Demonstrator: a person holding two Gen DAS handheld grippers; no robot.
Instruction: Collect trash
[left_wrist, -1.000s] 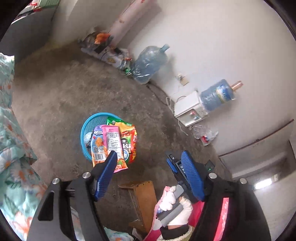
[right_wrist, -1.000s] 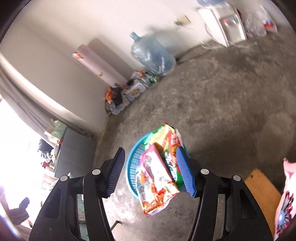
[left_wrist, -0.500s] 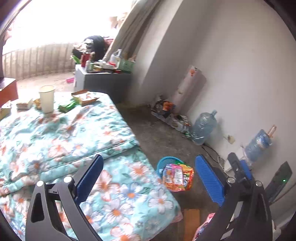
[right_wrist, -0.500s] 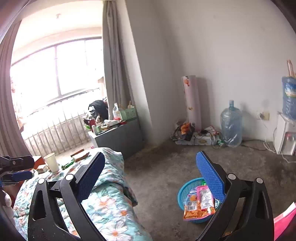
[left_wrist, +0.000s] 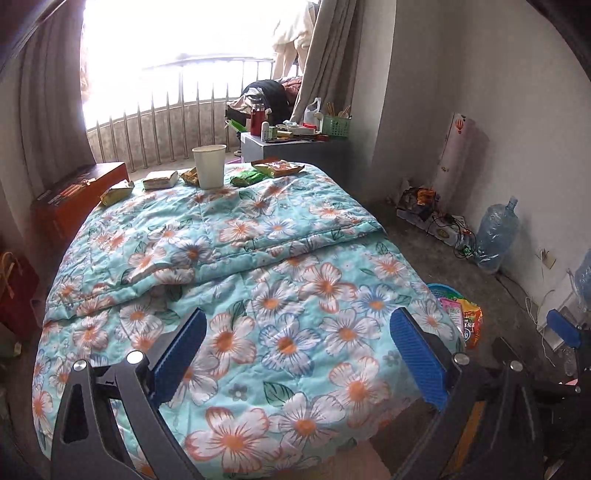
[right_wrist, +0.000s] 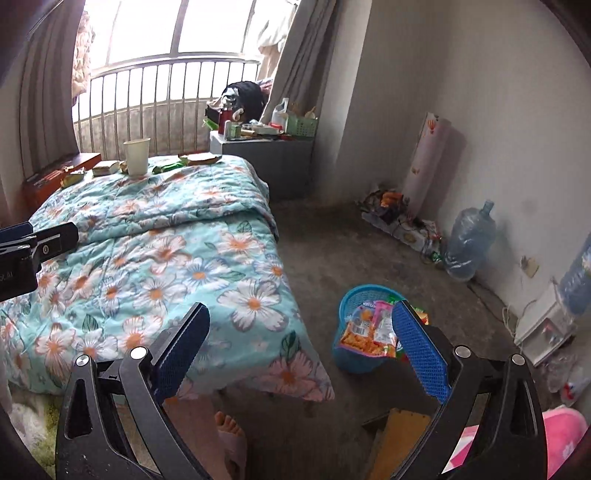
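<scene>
My left gripper (left_wrist: 295, 354) hangs over the near end of the bed, jaws spread wide, nothing between them, only floral quilt (left_wrist: 258, 266) underneath. My right gripper (right_wrist: 299, 343) is spread just as wide and empty, sitting over the bed's right corner and the bare concrete floor (right_wrist: 332, 243). The quilt's right edge drops off to that floor; open floor runs between the bed and the wall, well apart from the clutter along the wall. Blue basket (right_wrist: 354, 295) stands on the floor just beside the bed corner, stuffed with snack wrappers (right_wrist: 365, 332) that stick out over its rim; my right finger overlaps it in view. Trash left at the far end of the bed: paper cup (left_wrist: 209, 166) upright, green wrapper (left_wrist: 247, 179) to its right, orange packet (left_wrist: 279, 168) past that, yellow wrappers (left_wrist: 116, 194) and a small pack (left_wrist: 160, 179) to its left. Grey cabinet (right_wrist: 269, 162) sits beyond the bed's far right corner. Water jug (right_wrist: 467, 243) leans at the wall. Wooden stool (right_wrist: 402, 424) is low under my right gripper, bare foot (right_wrist: 227, 424) near the bed edge. Both grippers point level toward the window
</scene>
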